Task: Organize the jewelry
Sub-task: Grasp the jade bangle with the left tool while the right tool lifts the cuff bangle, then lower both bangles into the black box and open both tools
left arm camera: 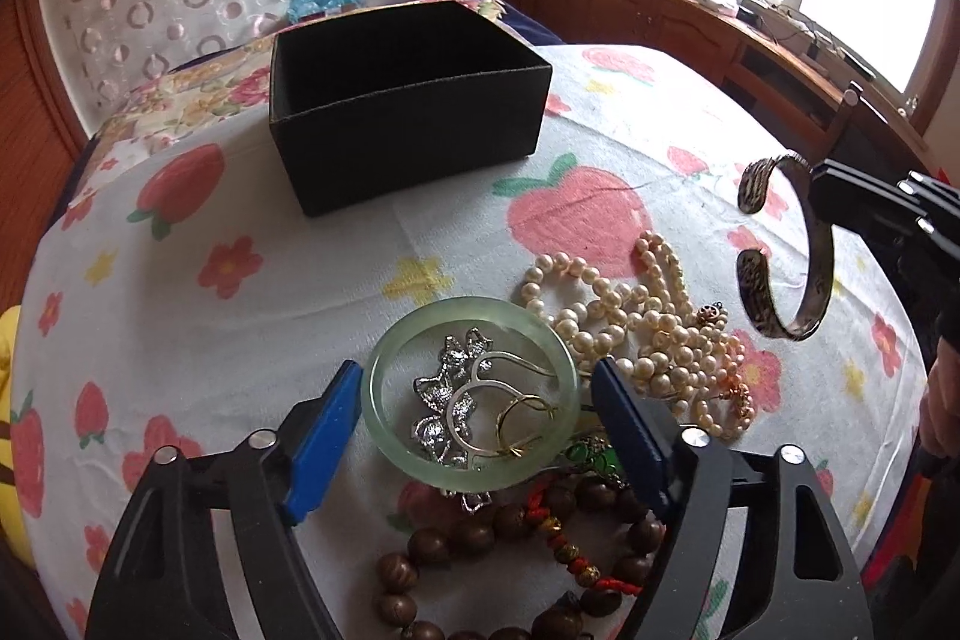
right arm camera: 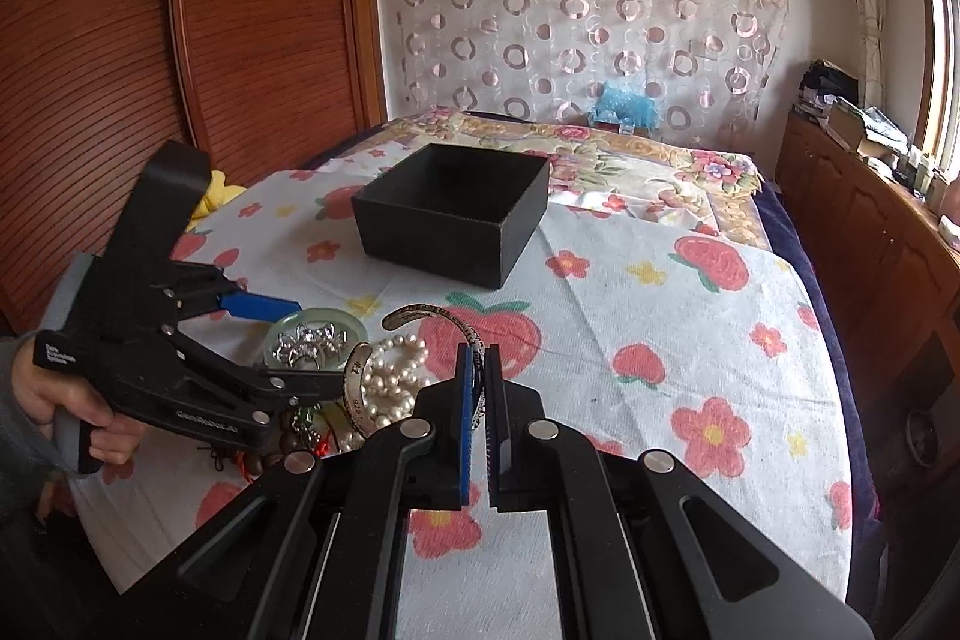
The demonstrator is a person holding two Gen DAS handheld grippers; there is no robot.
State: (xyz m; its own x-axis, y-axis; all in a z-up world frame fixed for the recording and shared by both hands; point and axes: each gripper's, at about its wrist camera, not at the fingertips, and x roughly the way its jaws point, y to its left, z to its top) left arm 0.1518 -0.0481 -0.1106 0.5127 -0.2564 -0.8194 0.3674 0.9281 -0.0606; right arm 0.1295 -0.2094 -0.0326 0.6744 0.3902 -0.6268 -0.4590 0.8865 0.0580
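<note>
A pale green jade bangle lies flat on the strawberry-print cloth, ringing a silver flower brooch and thin gold hoops. My left gripper stands open, a blue pad at each side of the bangle, with a small gap at the right one. A pearl necklace and a string of brown wooden beads lie heaped beside it. My right gripper is shut on an engraved silver cuff, held above the cloth to the right of the heap. An open black box stands farther back, with no jewelry showing inside.
The cloth covers a bed that drops off at the right, where a wooden cabinet runs under the window. A yellow soft thing lies at the left edge. A person's hand holds the left gripper's handle. A patterned curtain hangs behind.
</note>
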